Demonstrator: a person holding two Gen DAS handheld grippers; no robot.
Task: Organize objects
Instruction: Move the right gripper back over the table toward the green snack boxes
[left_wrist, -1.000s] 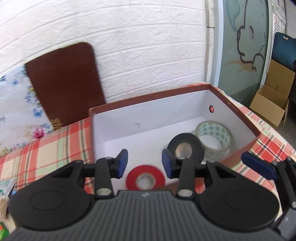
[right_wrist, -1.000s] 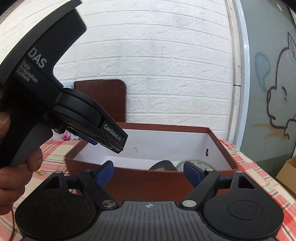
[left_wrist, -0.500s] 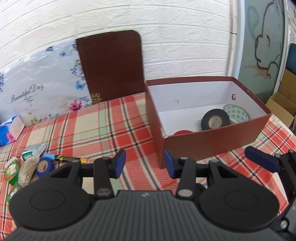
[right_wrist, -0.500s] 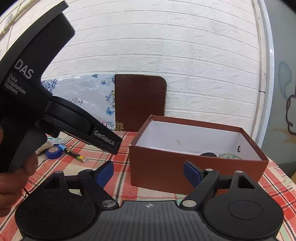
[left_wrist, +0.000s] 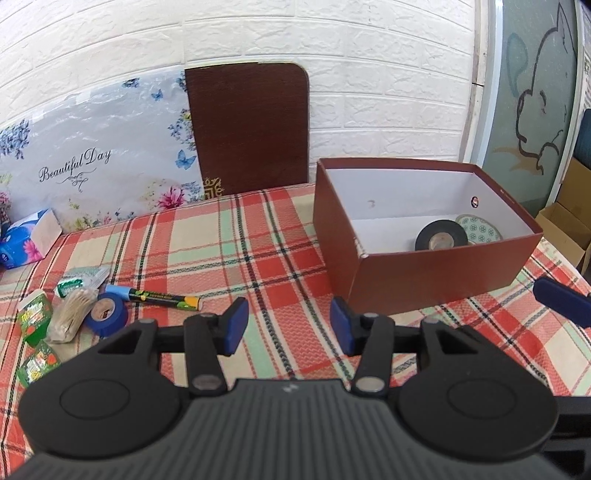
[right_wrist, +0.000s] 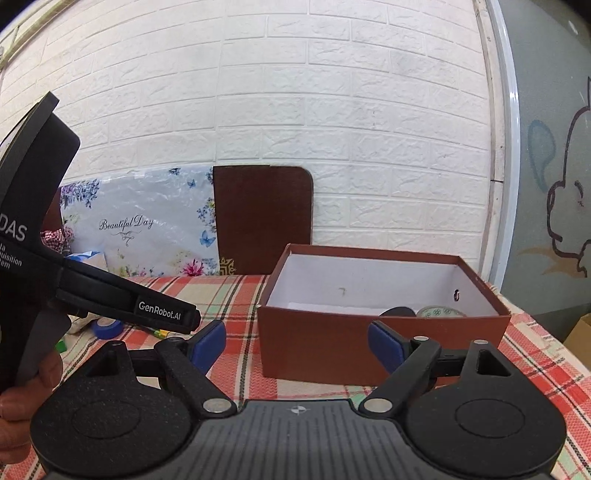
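A brown box with a white inside stands on the checked tablecloth, right of centre. In it lie a black tape roll and a patterned clear tape roll. My left gripper hovers over the cloth in front of the box's left corner. Its jaws are opening and nothing is between them. My right gripper is open and holds nothing, facing the box from the front. One of its blue fingers shows at the right edge of the left wrist view. At the left lies a blue tape roll.
Around the blue tape lie a marker, a toothpick bundle, green packets and a tissue pack. A brown board and a flowered sheet lean on the brick wall. A hand holds the left gripper's handle.
Both grippers have drawn back from above the box. The left view has swung left, bringing the loose items into sight. The left jaws have widened. The red tape roll is now hidden behind the box wall.
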